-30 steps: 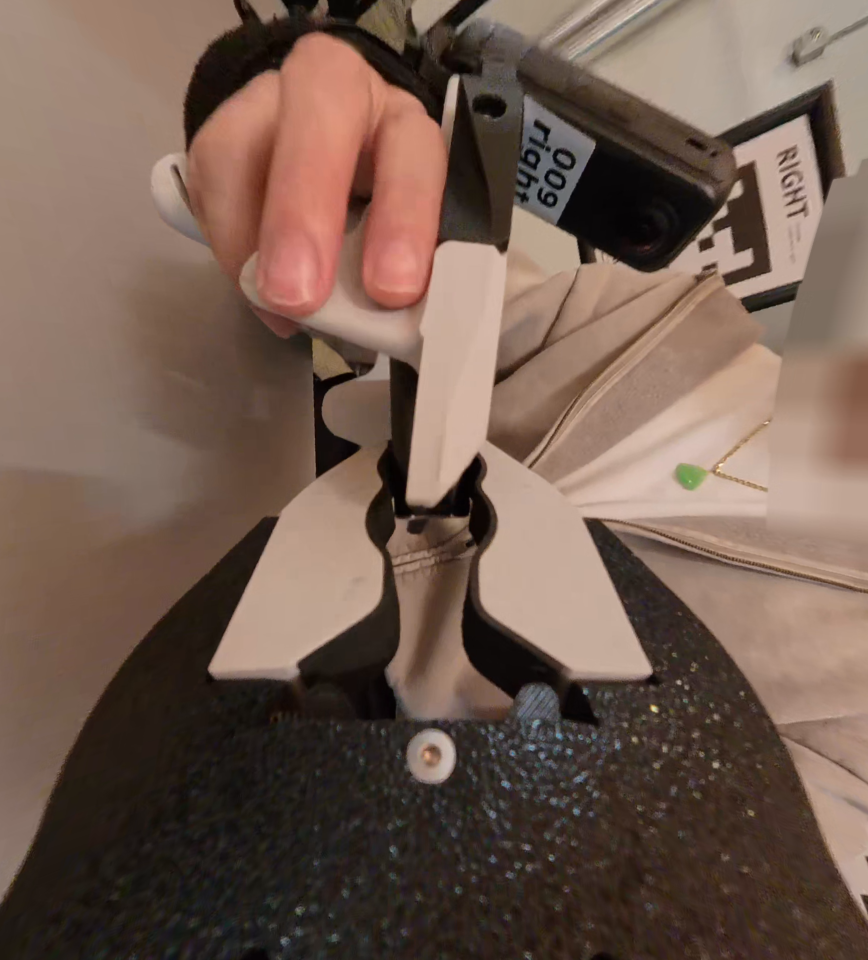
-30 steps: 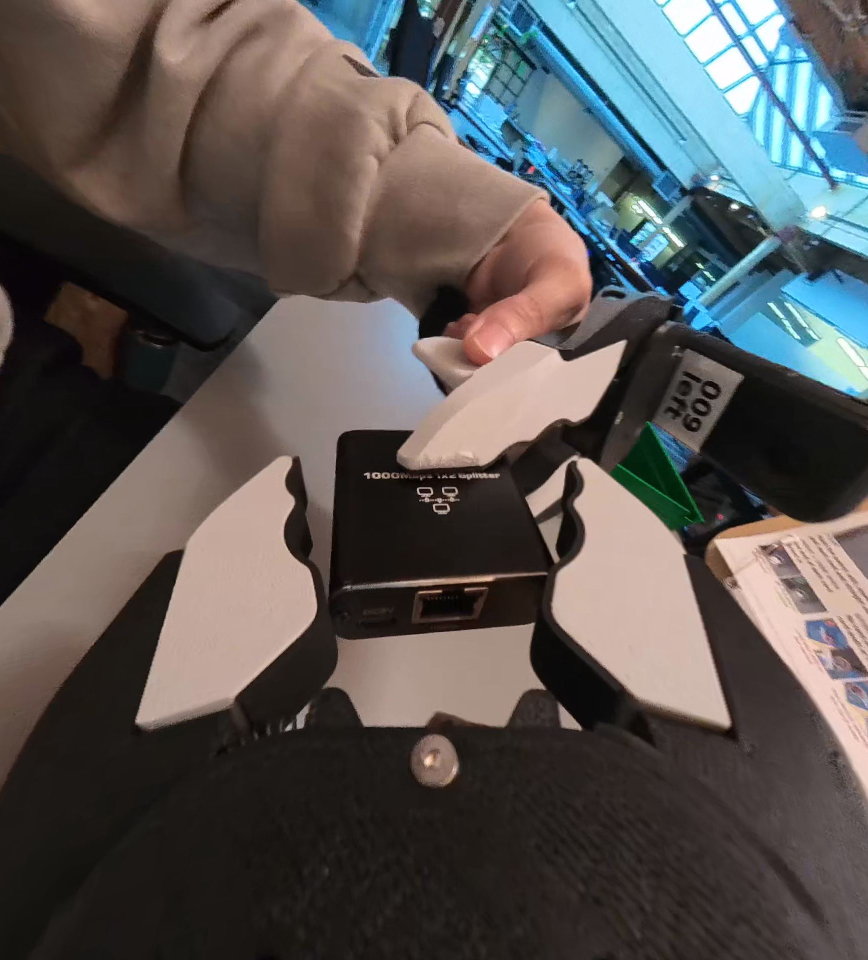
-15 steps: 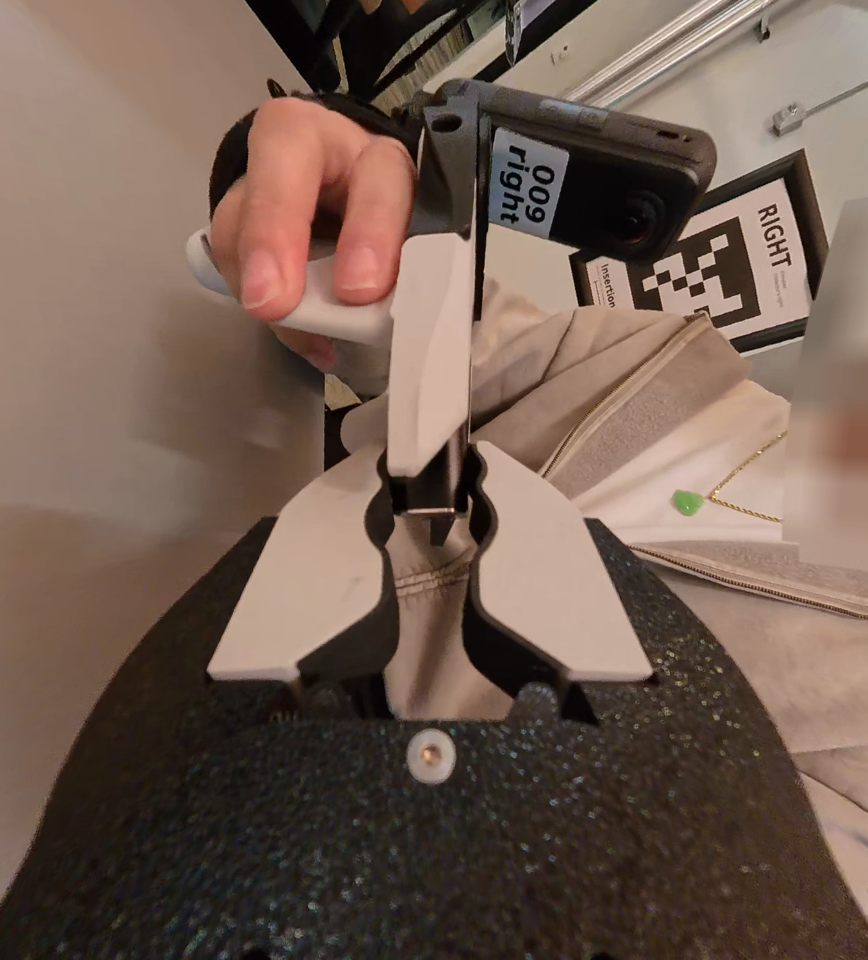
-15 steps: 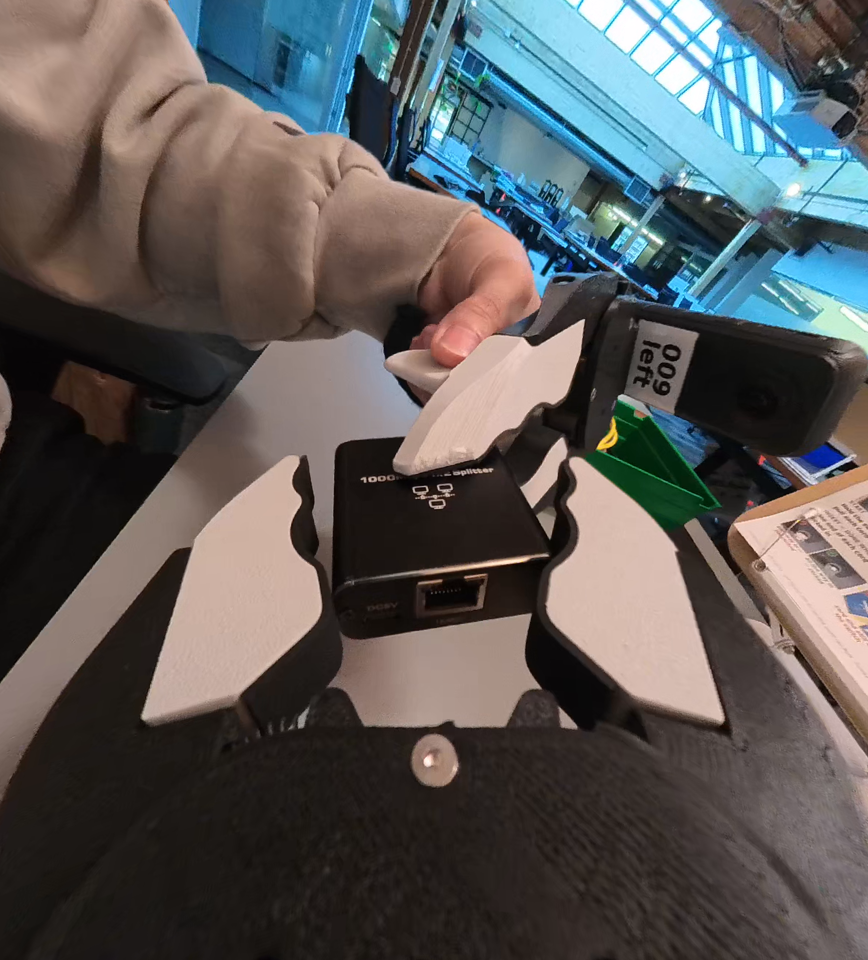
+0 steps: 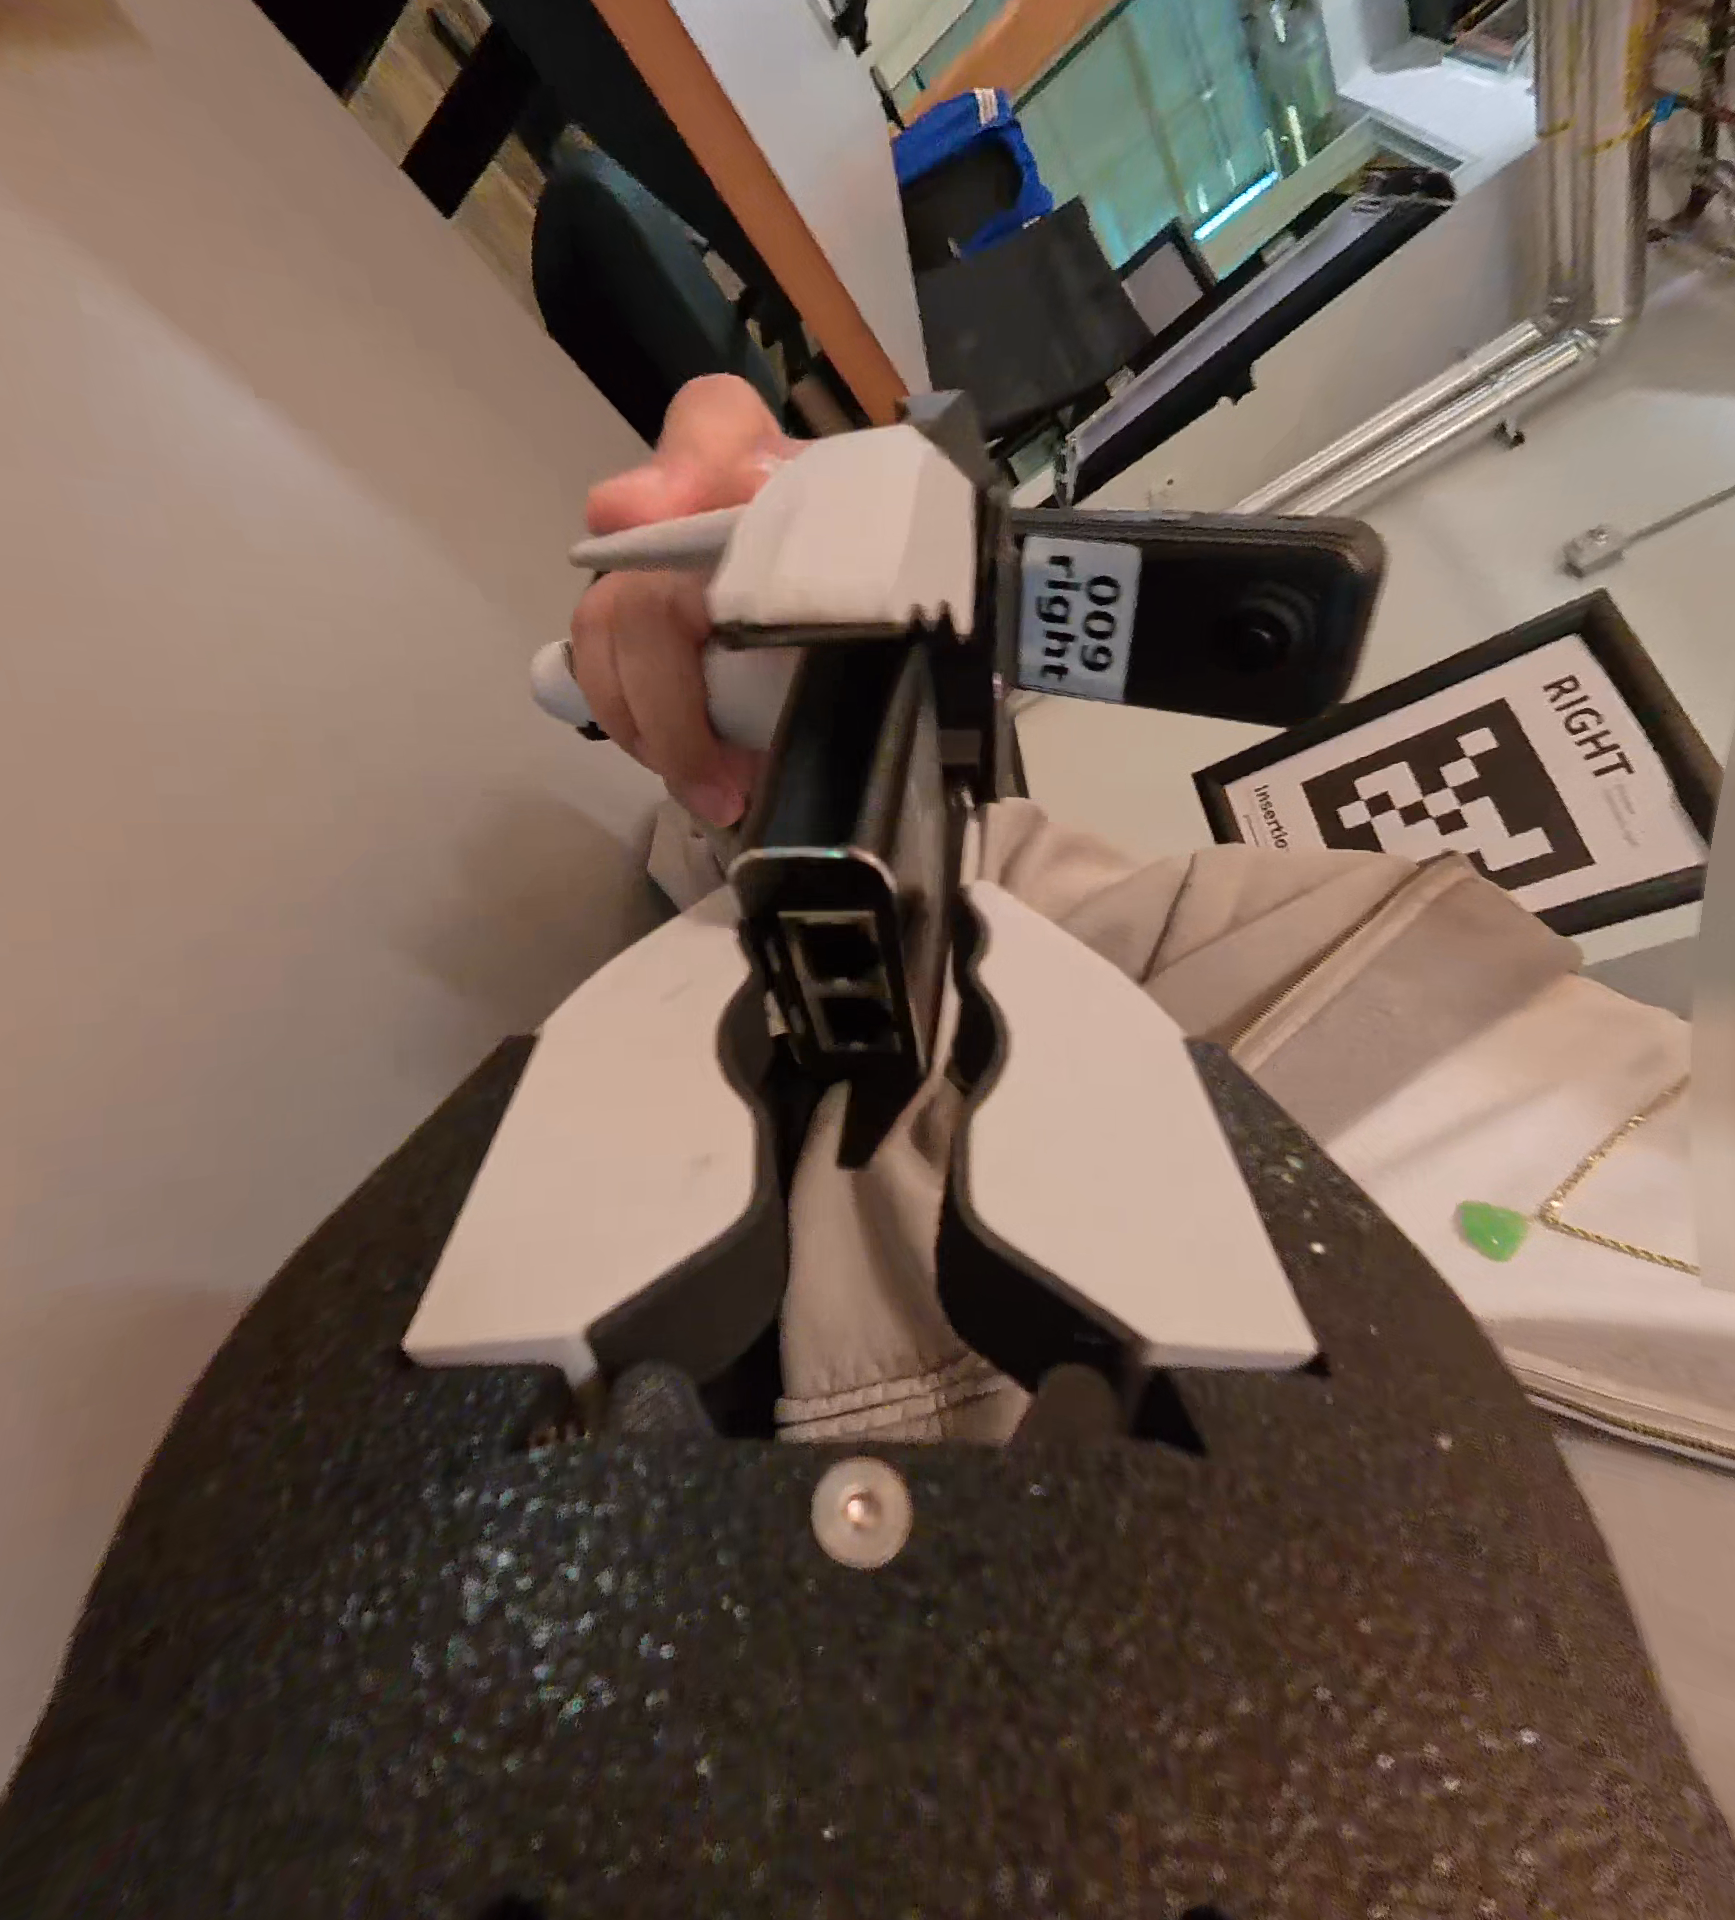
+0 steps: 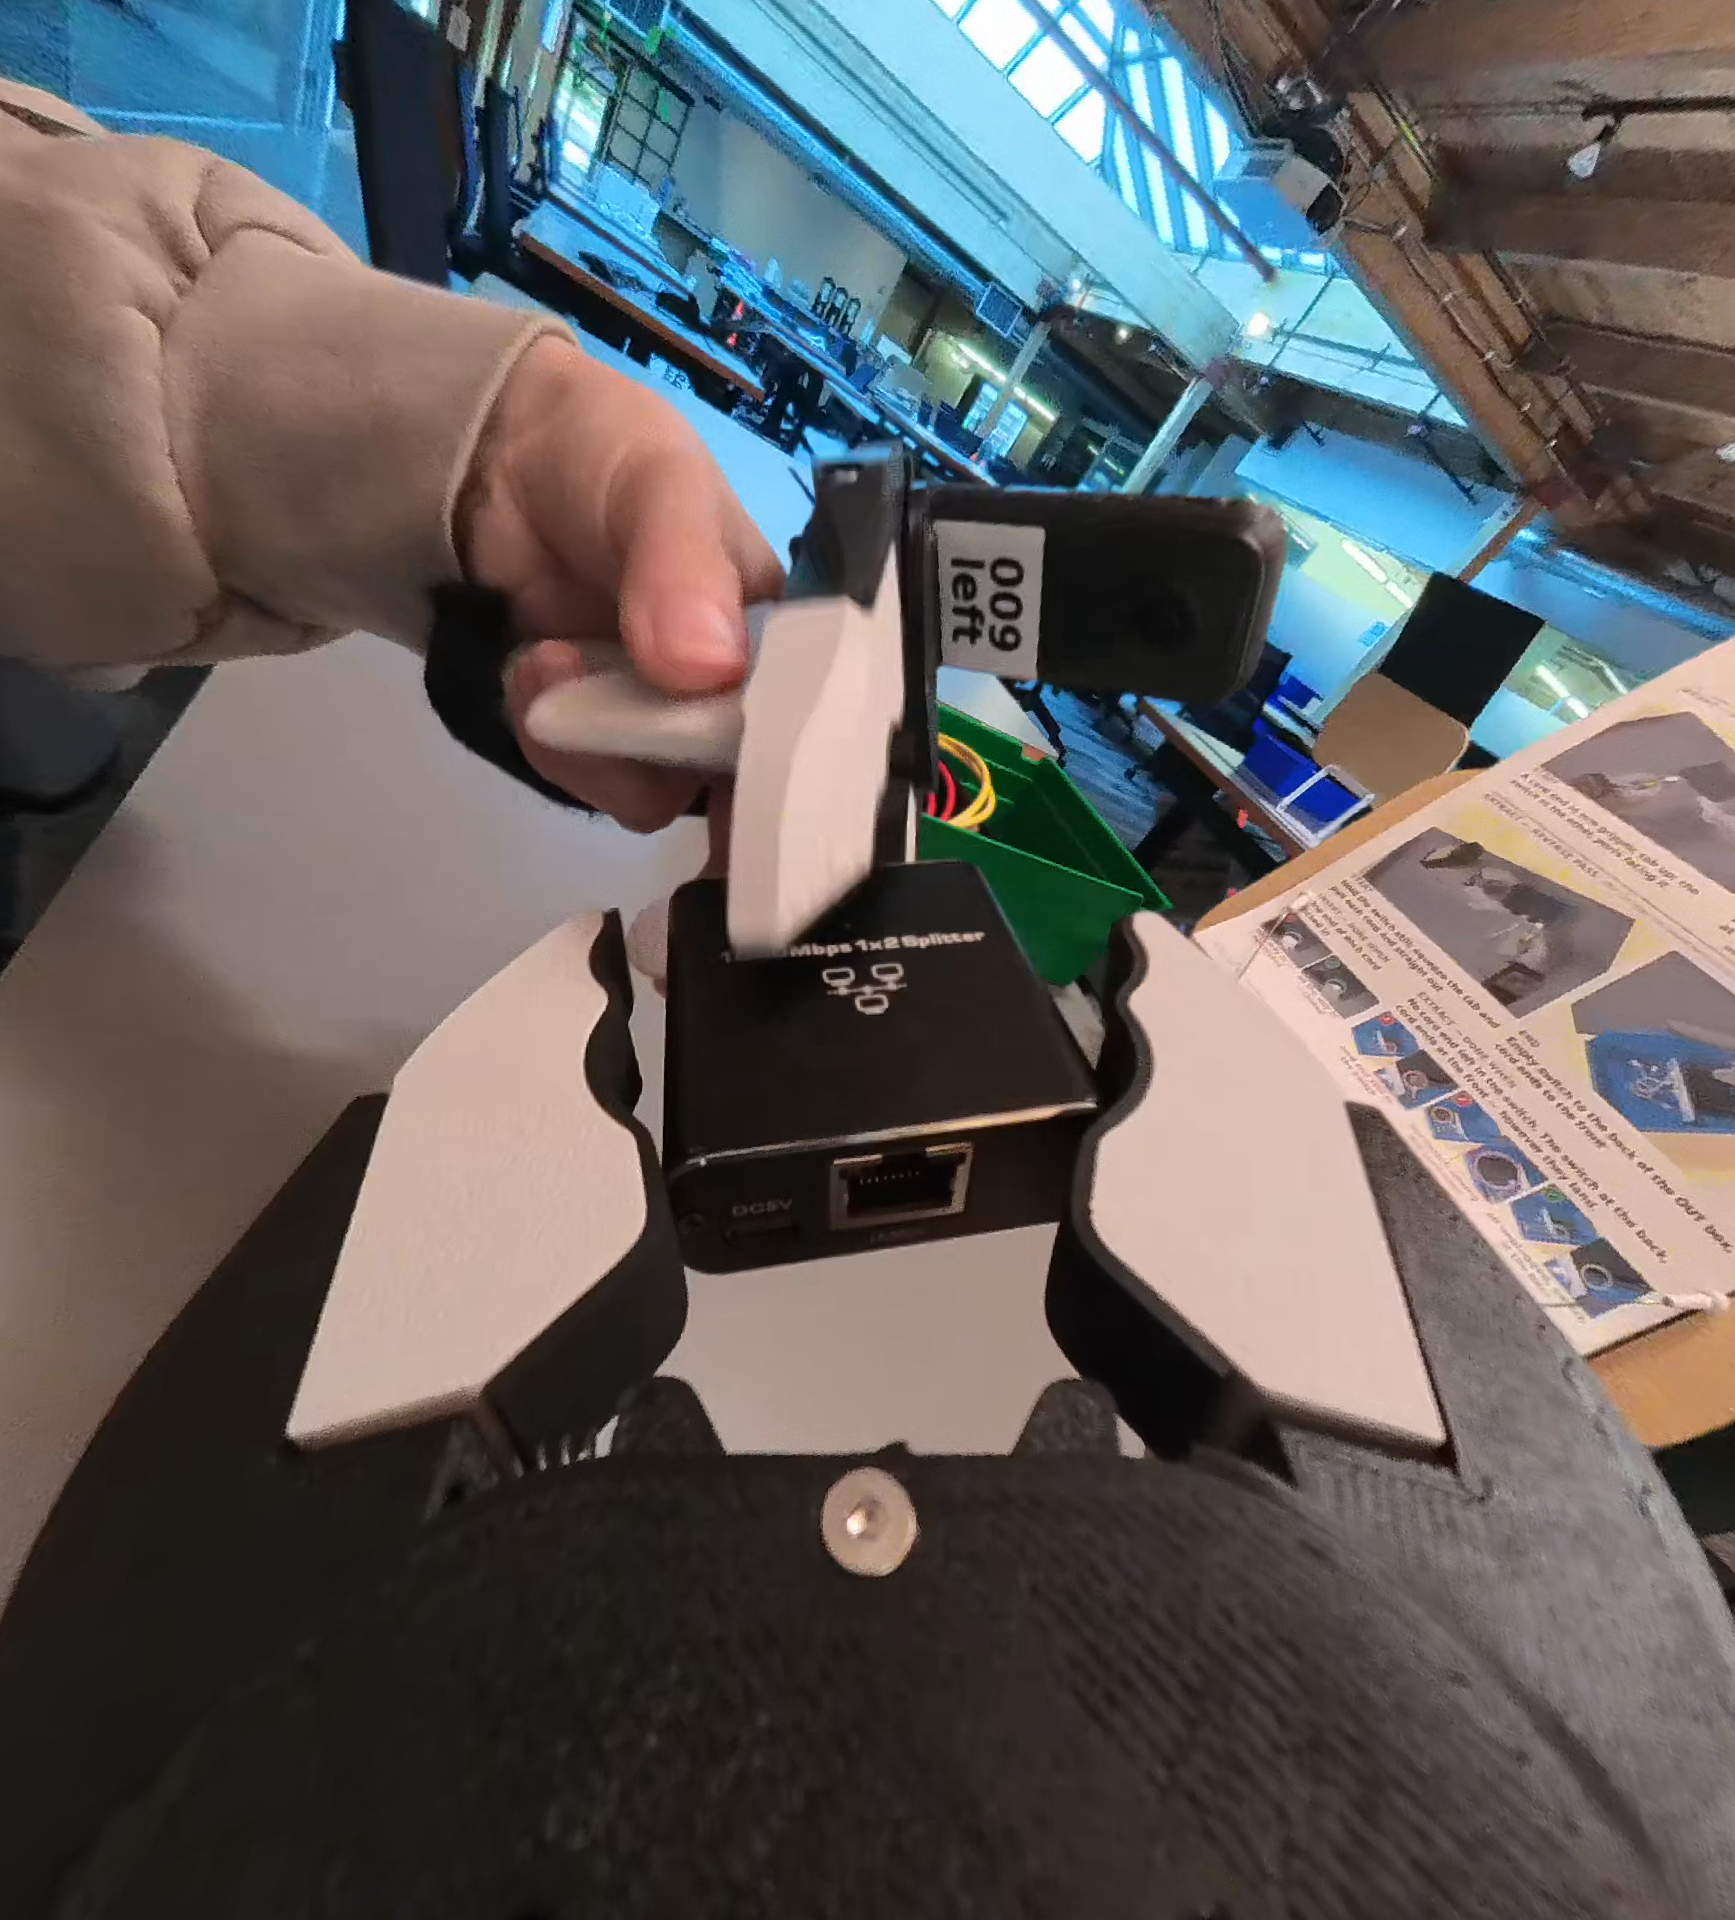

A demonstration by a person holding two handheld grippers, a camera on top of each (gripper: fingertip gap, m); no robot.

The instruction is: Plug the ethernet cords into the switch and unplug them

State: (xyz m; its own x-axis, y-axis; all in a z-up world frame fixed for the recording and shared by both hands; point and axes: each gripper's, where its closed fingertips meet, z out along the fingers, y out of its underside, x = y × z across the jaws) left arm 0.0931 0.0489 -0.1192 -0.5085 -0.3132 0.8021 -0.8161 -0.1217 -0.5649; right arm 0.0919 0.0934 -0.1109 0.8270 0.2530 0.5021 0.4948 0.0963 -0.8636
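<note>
No ethernet cords made out in either view; yellow and red loops in green bin [image 6: 1039, 883] too small to identify. Lower face of switch [image 6: 863, 1070] hidden. Black box, lifted off white table [image 6: 219, 935]: one port facing right gripper [image 6: 868, 1143], two stacked ports at far end. Right gripper clamped on its sides; left gripper [image 5: 847, 997] pinching the two-port end.

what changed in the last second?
The left gripper advanced and rolled: the two-port end of the switch now sits between its fingers, where only a thin edge showed. Unchanged: the right gripper brackets the switch, and no cord is plugged in.
</note>
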